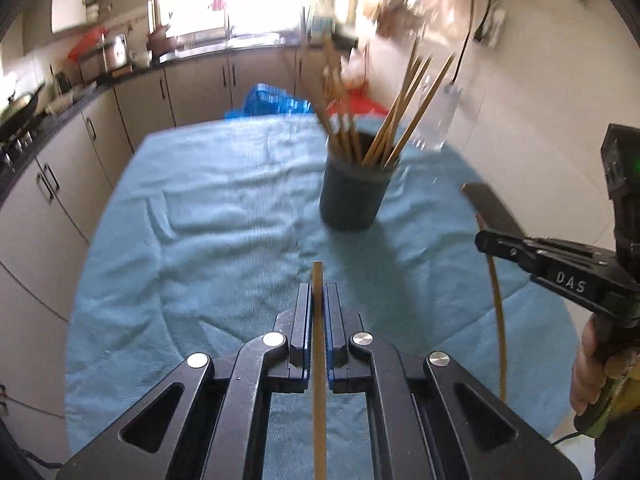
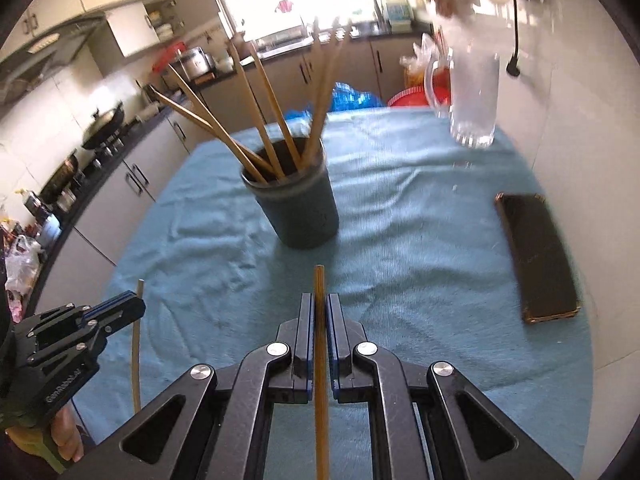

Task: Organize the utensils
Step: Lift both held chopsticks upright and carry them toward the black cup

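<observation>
From where I sit, most of the sorting looks done: the dark cup [image 2: 294, 204] stands upright near the middle of the table [image 2: 400, 240], on the blue cloth, with a bunch of chopsticks [image 2: 256, 120] already leaning out of it. I see no loose sticks lying on the cloth, so what is left, as far as I can judge, is the two I am carrying.

My left claw [image 1: 318, 300] is clamped on one chopstick [image 1: 319, 360], which runs straight up between the pads with its tip poking out just past them. It hangs on the near side of the cup, apart from it, over bare cloth.

My right claw [image 2: 319, 312] is likewise closed tight on a second chopstick [image 2: 320, 380], held the same way, pointing toward the cup but not yet over its mouth.

Further right, a clear glass jug [image 2: 472, 96] stands at the far edge and a dark flat case [image 2: 536, 256] lies on the cloth; neither is touched.
</observation>
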